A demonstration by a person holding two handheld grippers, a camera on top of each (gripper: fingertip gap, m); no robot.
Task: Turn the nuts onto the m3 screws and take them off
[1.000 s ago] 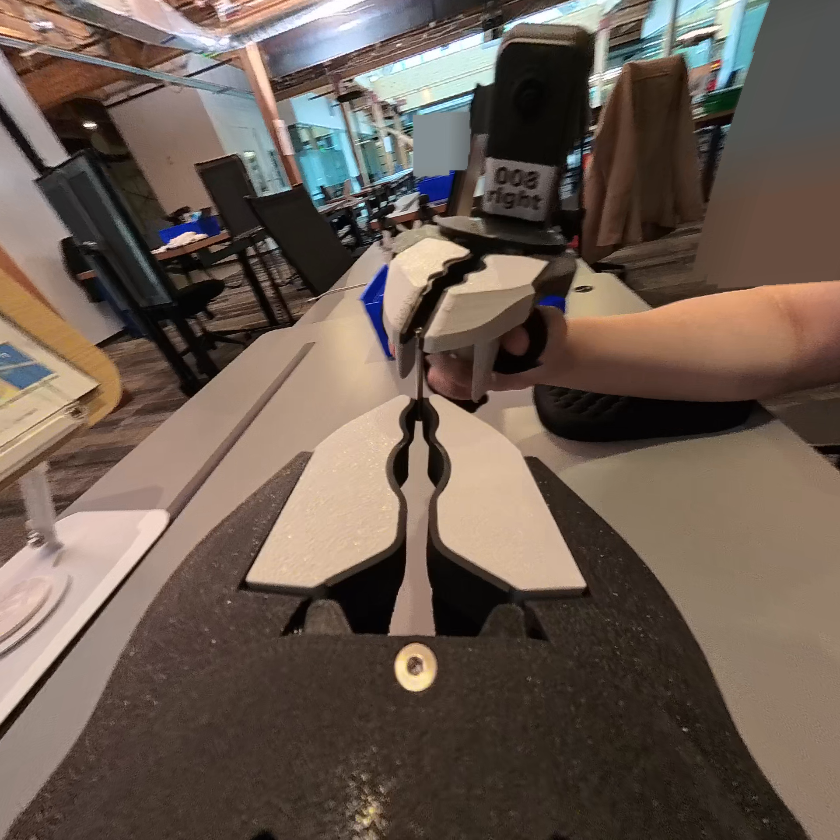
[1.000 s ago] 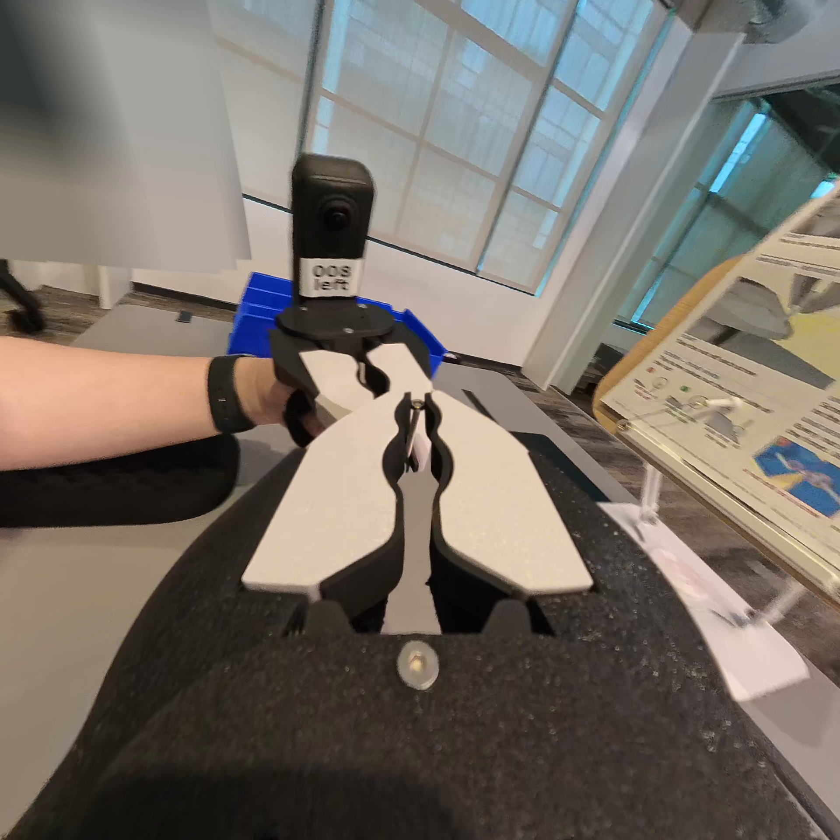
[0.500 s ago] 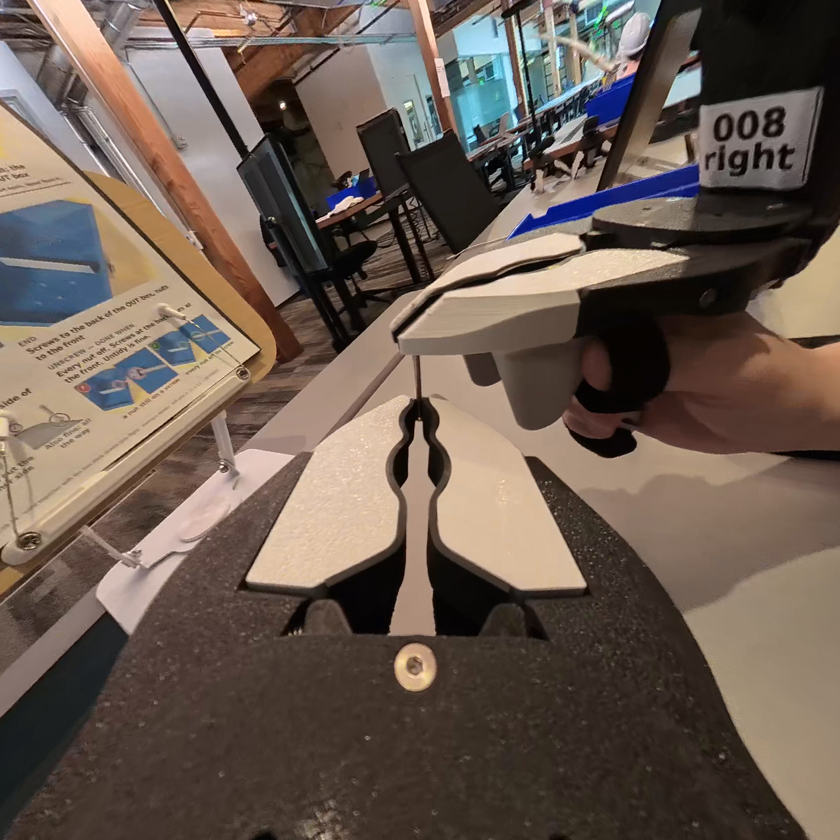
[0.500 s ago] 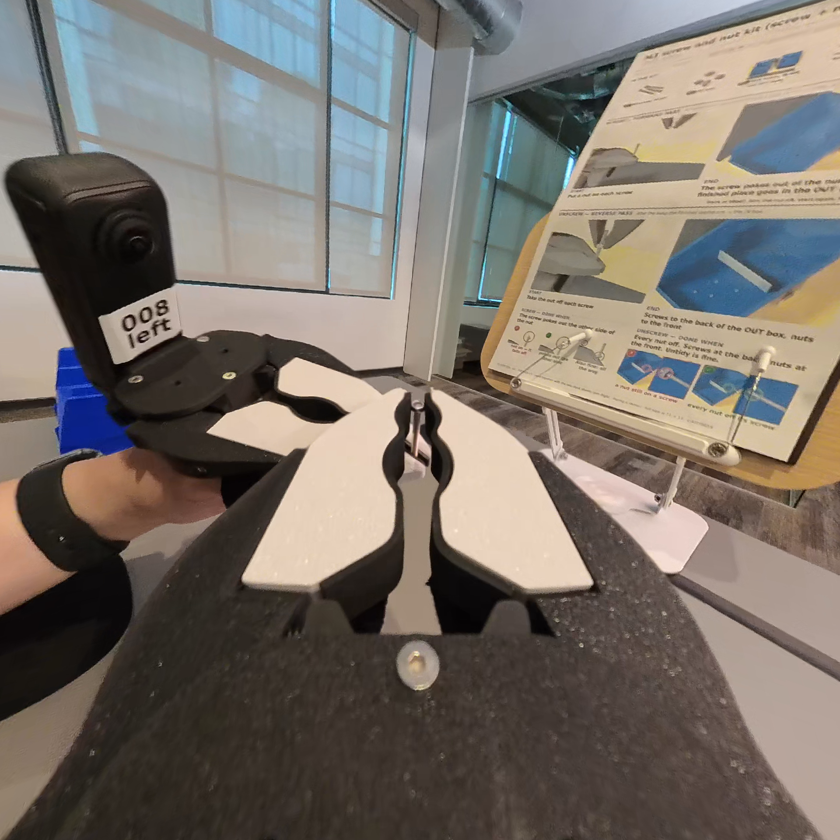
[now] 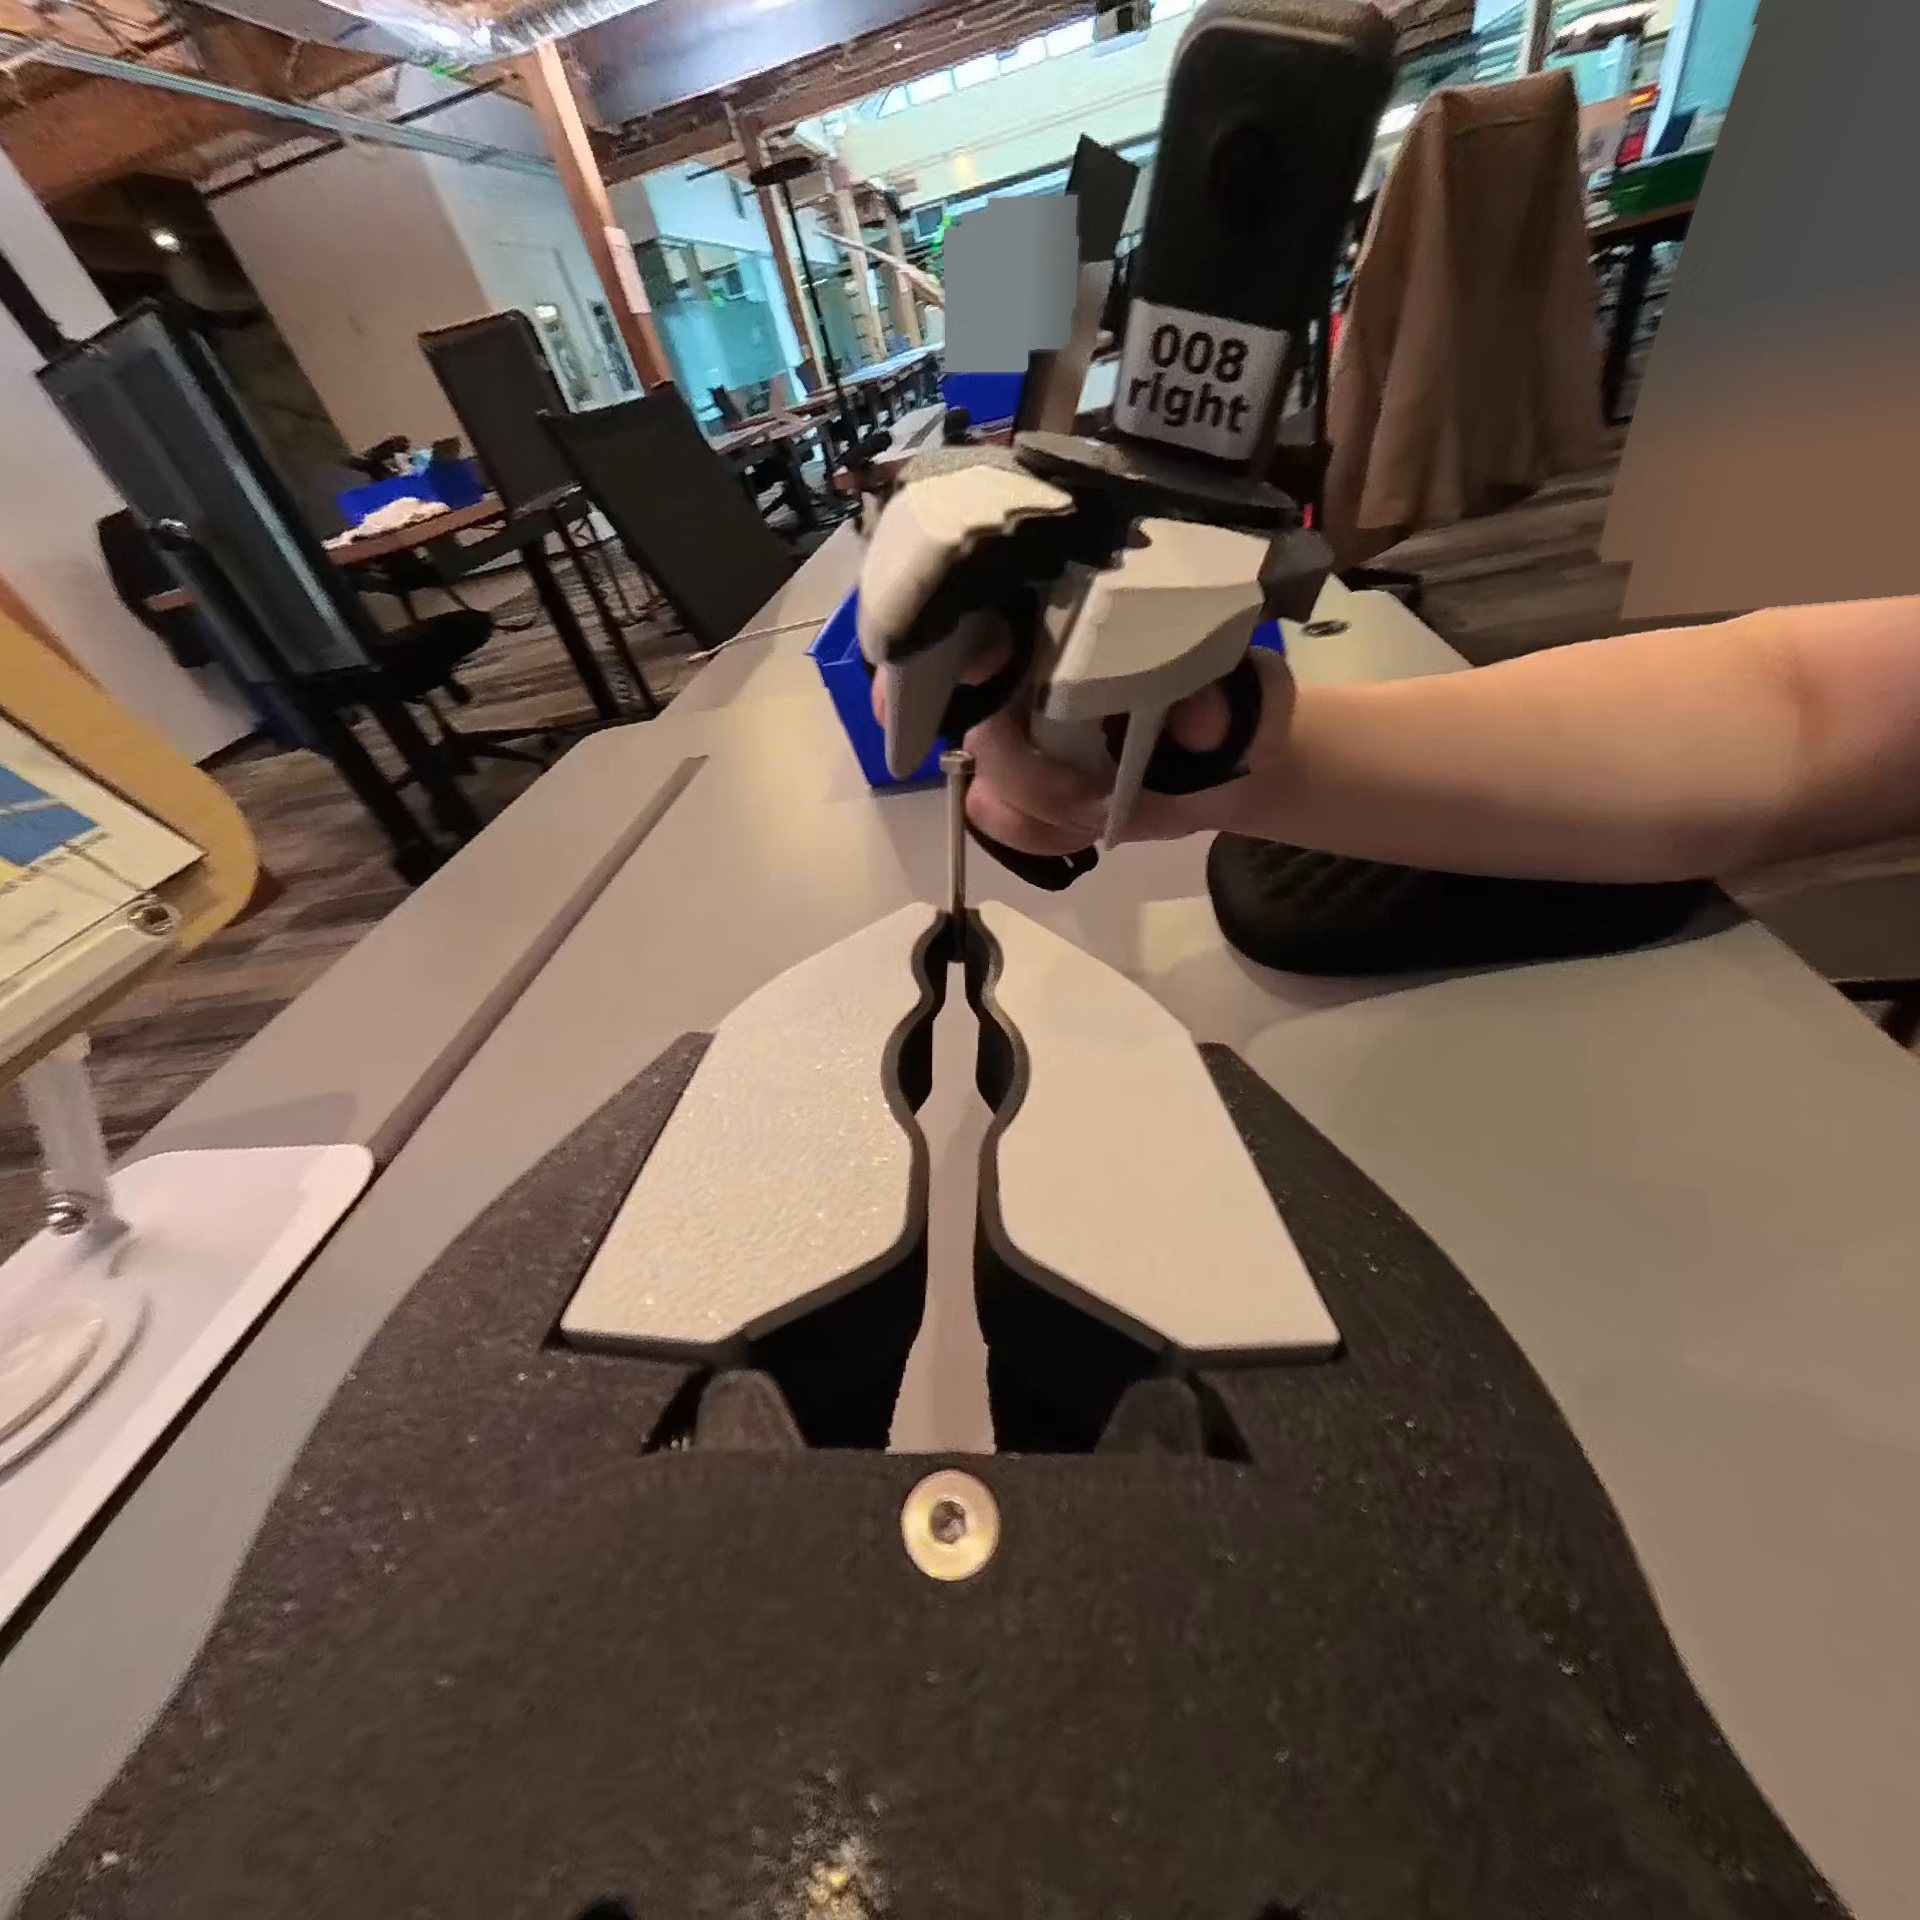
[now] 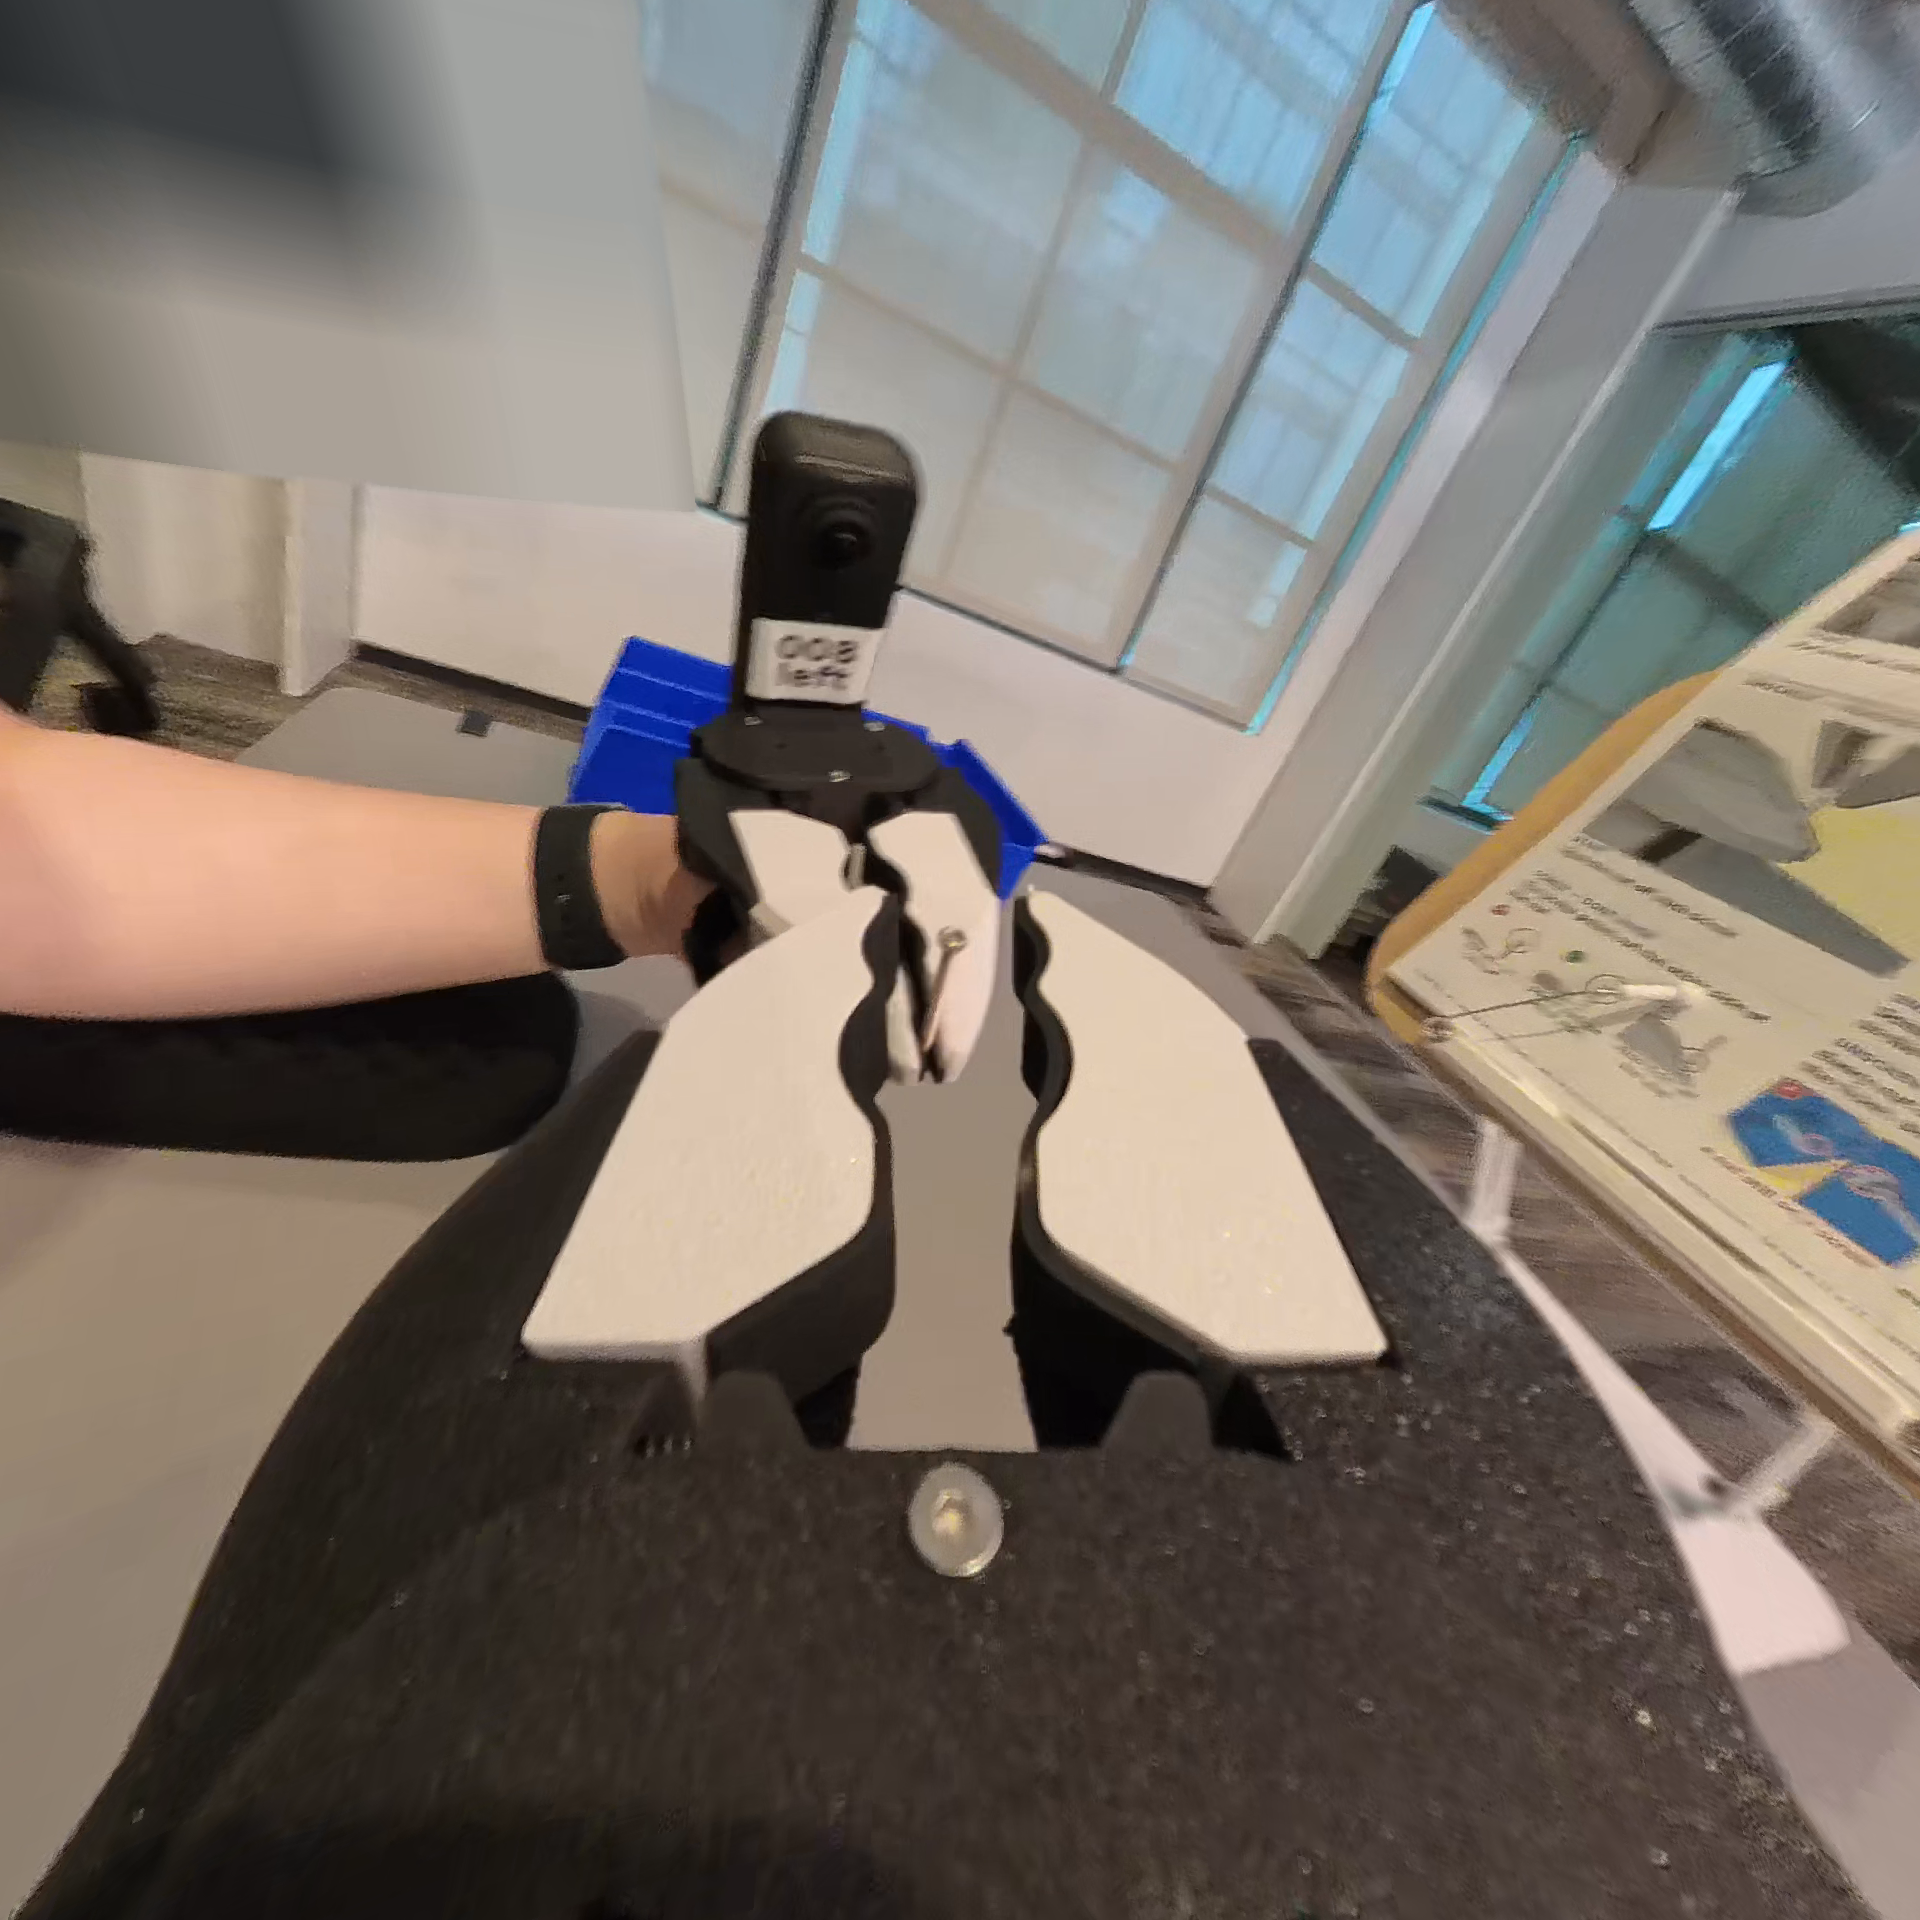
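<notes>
The m3 screw (image 5: pixel 957 833) stands upright at centre frame in the left wrist view, head up, its lower end nipped between the tips of the left gripper (image 5: pixel 957 916), whose fingers (image 5: pixel 790 1143) are pressed together on it. Whether a nut sits on the shank is too small to tell. Just above the screw head hangs the right gripper (image 5: pixel 1013 769), held in a hand (image 5: pixel 1049 800), with its fingers spread apart and not touching the screw. In the right wrist view the right gripper (image 6: pixel 951 914) frames the scene with its fingers (image 6: pixel 1174 1122) wide, and the left gripper (image 6: pixel 928 1060) pokes into that gap, the screw (image 6: pixel 940 982) slanting across its pale tip; this view is blurred. Behind, at mid frame, a blue bin (image 6: pixel 634 717) sits on the grey worktop (image 5: pixel 1558 1122), largely hidden by the grippers. A black pad (image 5: pixel 1455 914) lies under the forearm at right. An instruction board (image 6: pixel 1704 1049) leans at the right edge, cut off by the frame.
</notes>
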